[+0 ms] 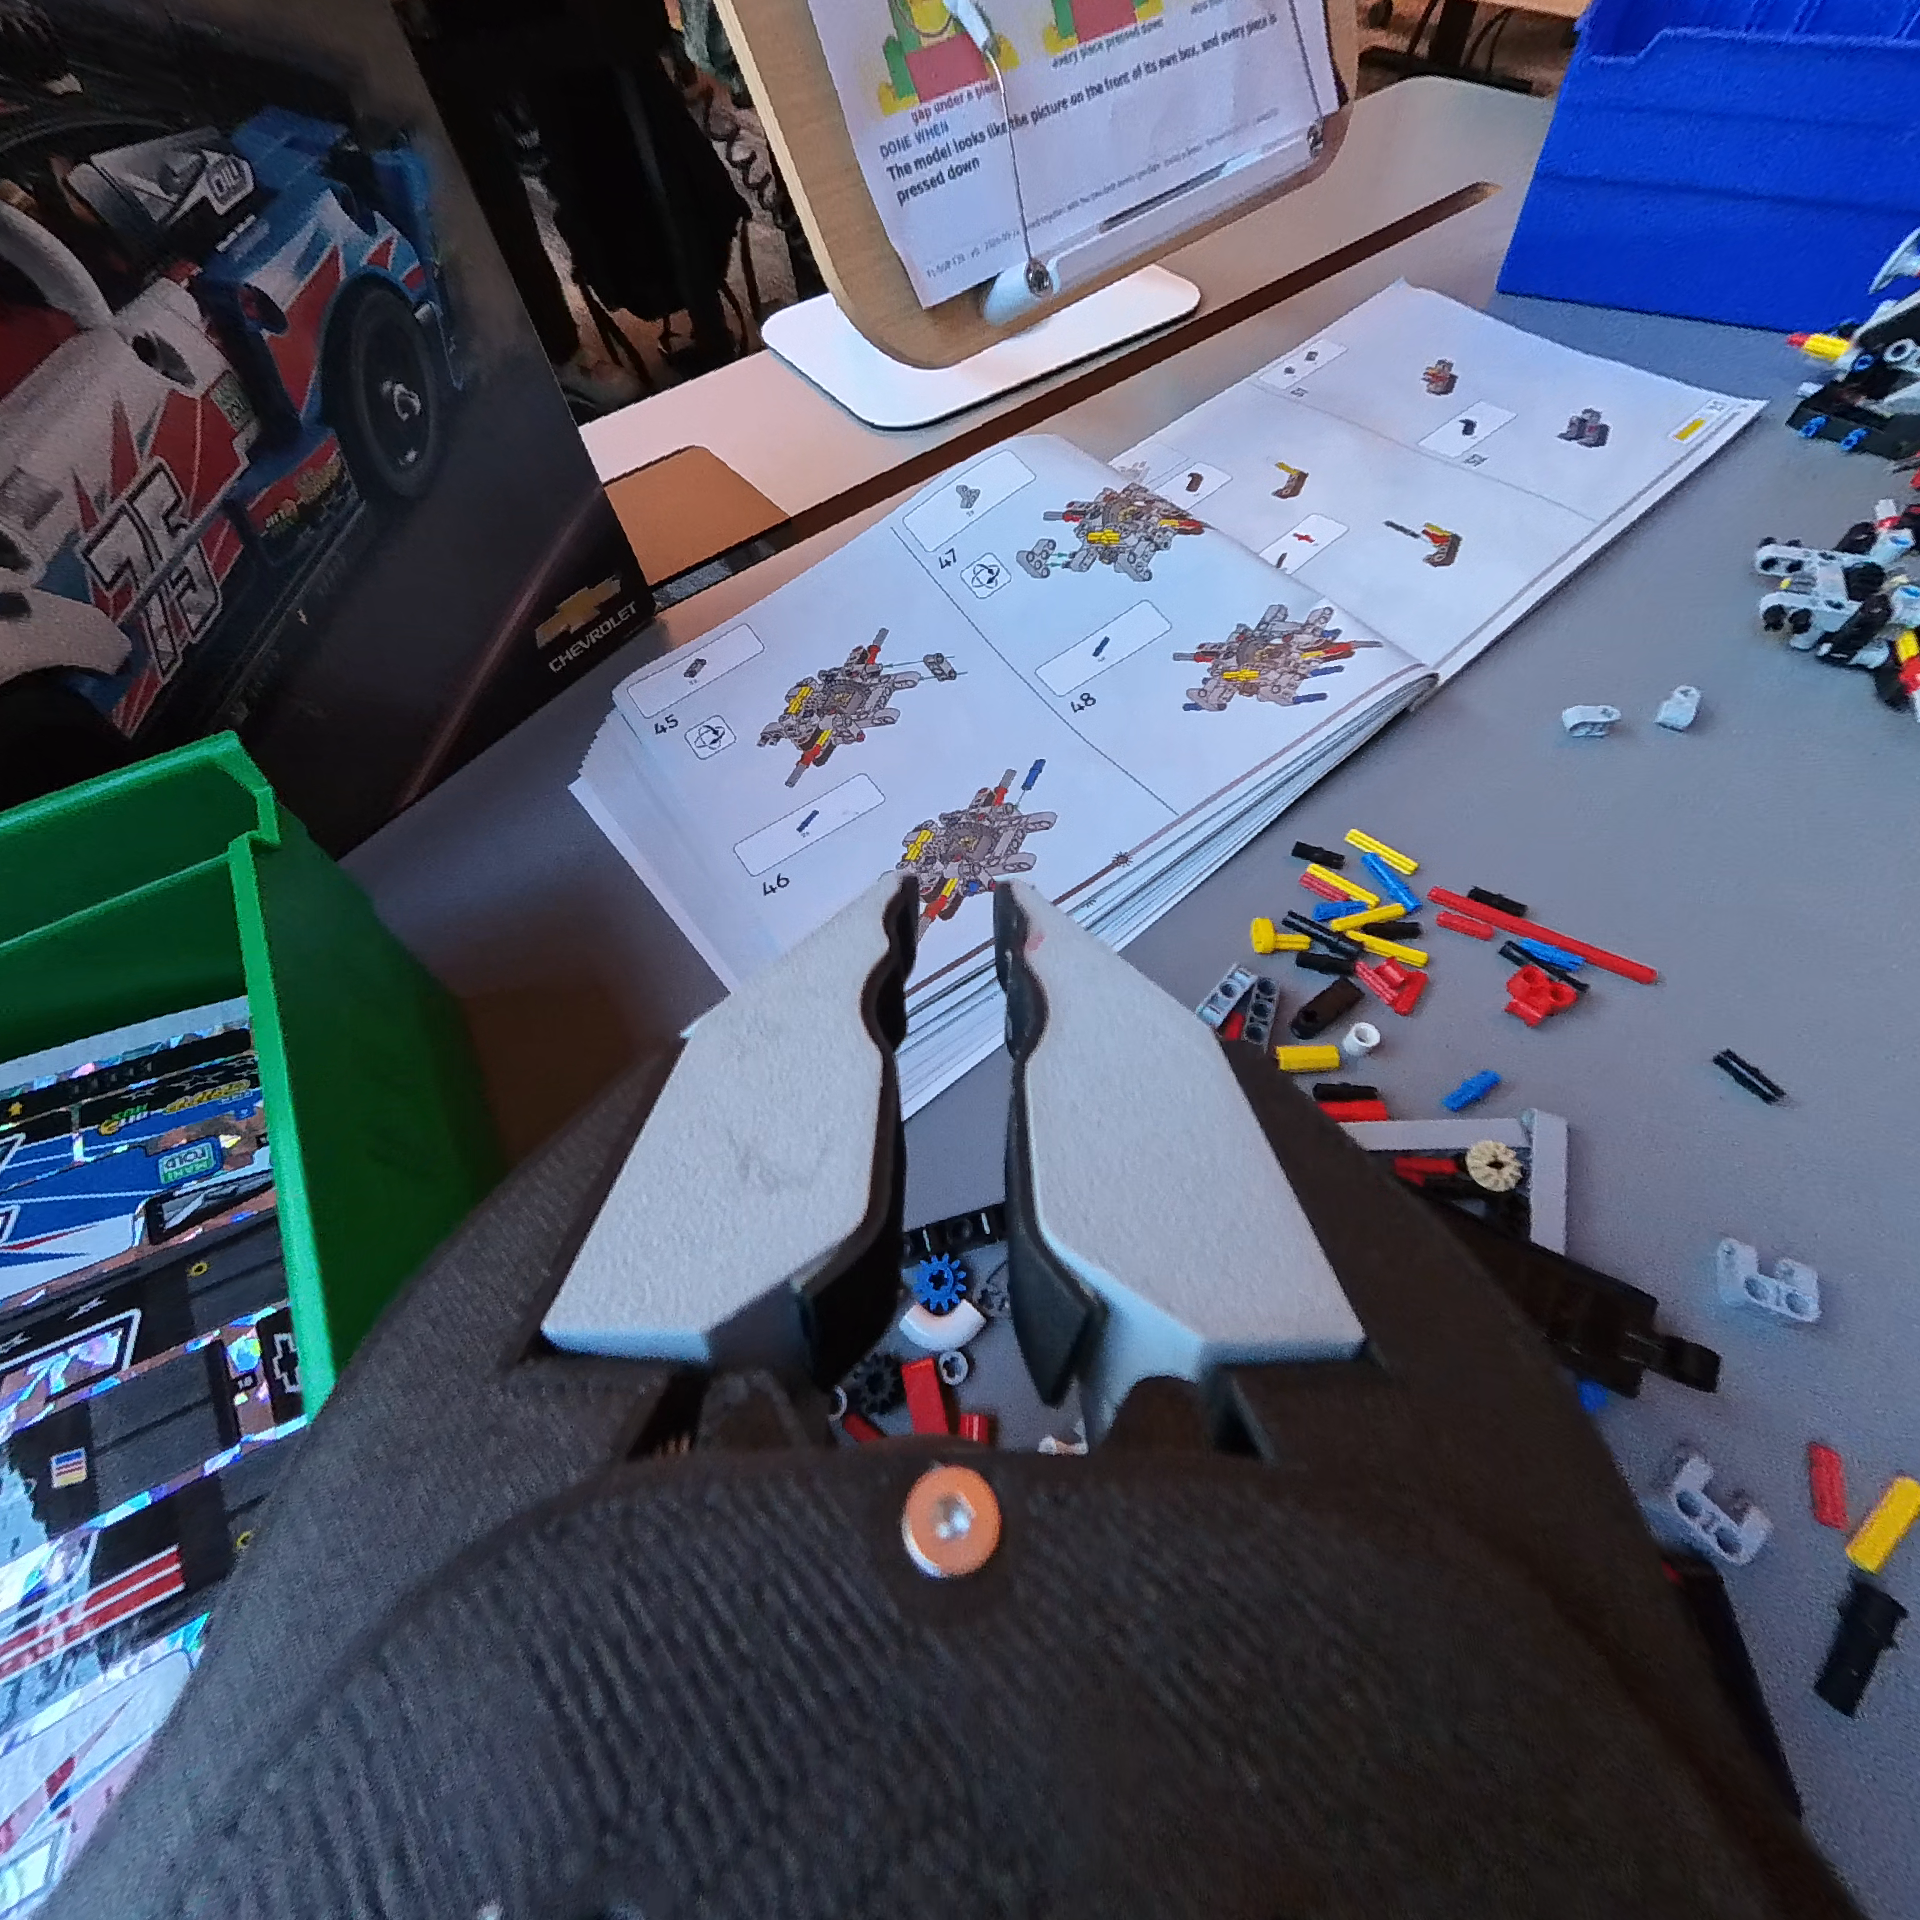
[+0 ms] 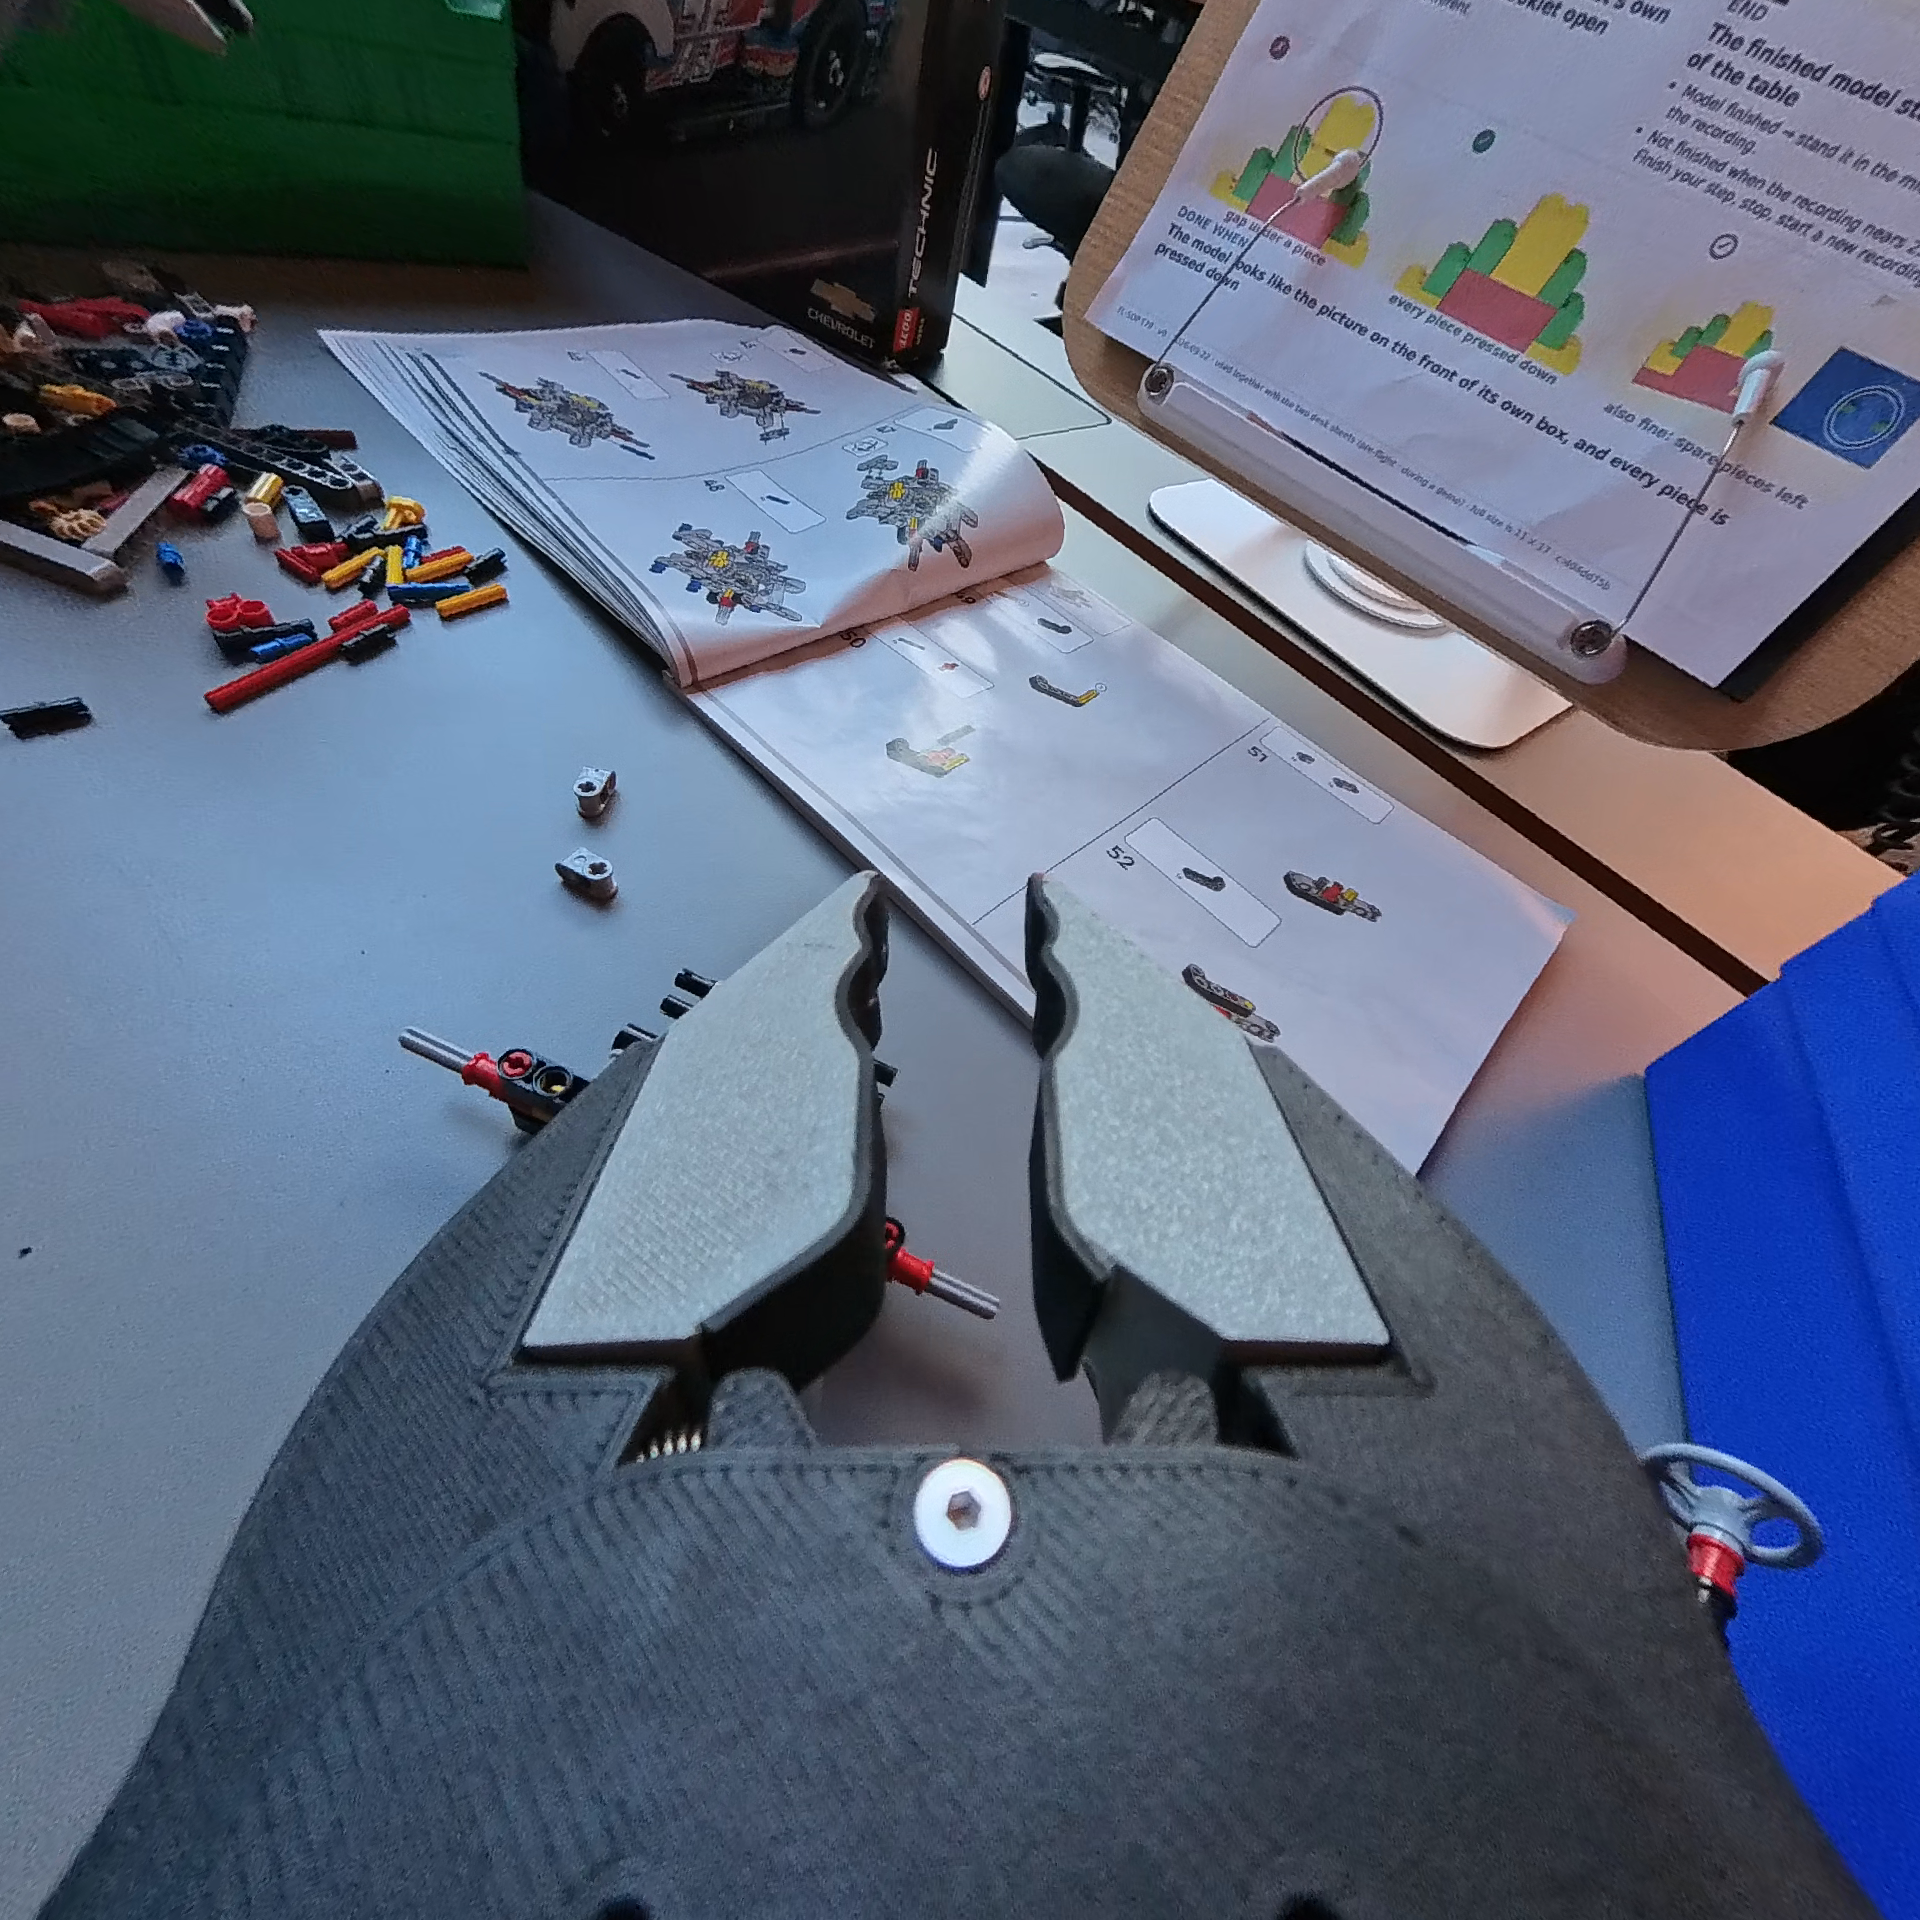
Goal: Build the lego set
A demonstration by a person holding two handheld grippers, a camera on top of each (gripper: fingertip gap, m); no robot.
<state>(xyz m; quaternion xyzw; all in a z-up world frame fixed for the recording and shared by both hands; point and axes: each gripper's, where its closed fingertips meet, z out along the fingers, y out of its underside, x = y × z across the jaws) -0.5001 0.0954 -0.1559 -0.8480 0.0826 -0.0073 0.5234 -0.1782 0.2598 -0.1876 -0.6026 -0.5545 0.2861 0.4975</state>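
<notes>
Grey table (image 2: pixel 312 987) carries an open instruction booklet (image 2: pixel 1039 748), scattered small building pieces (image 2: pixel 353 582), a green bin (image 1: pixel 312 987), a blue bin (image 1: pixel 1714 187) and the set box (image 1: pixel 260 364).

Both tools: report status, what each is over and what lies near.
Left tool open, empty, over instruction booklet. Right tool open, empty, at booklet's edge. Loose small pieces on grey table; two grey connectors left of right tool.

green bin (image 1: pixel 260 935), blue bin (image 1: pixel 1714 177) – red, yellow, blue, black pieces (image 1: pixel 1382 935), grey table (image 1: pixel 1662 748)
</notes>
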